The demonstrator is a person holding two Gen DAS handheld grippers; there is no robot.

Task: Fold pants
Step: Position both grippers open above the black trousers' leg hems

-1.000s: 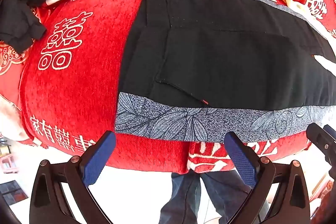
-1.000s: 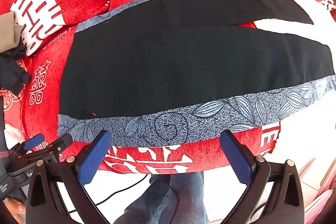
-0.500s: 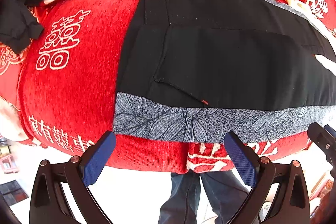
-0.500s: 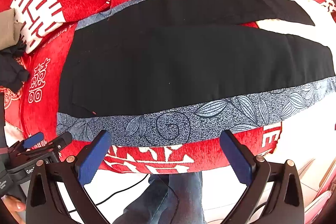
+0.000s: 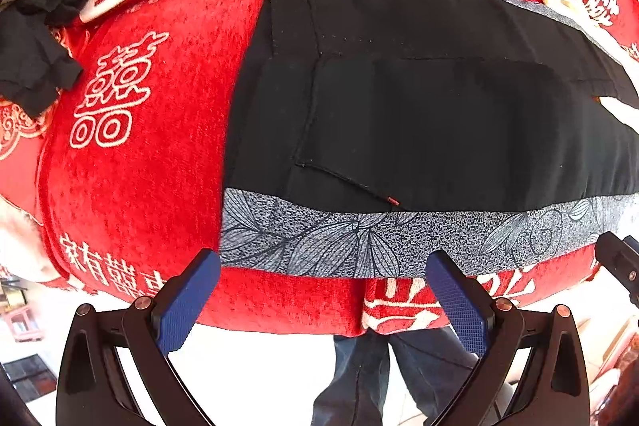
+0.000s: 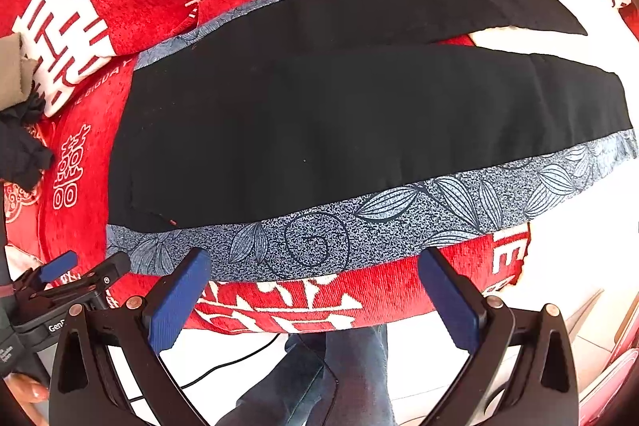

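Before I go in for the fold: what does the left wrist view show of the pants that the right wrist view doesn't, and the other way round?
Only the left wrist view shows the pocket seam and waist stitching up close. Only the right wrist view shows both legs to their ends, split apart, plus the left tool at its lower left. Both show the black pants flat on the red cloth, the grey leaf-print stripe along the near edge, and each view's own tool open.

Black pants (image 6: 339,114) with grey leaf-print side bands lie on a red cloth (image 5: 131,194) bearing white characters.

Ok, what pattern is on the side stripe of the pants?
Speckled grey-blue with dark outlined leaves and a spiral, on the side stripe of the black pants; right wrist view shows it best.
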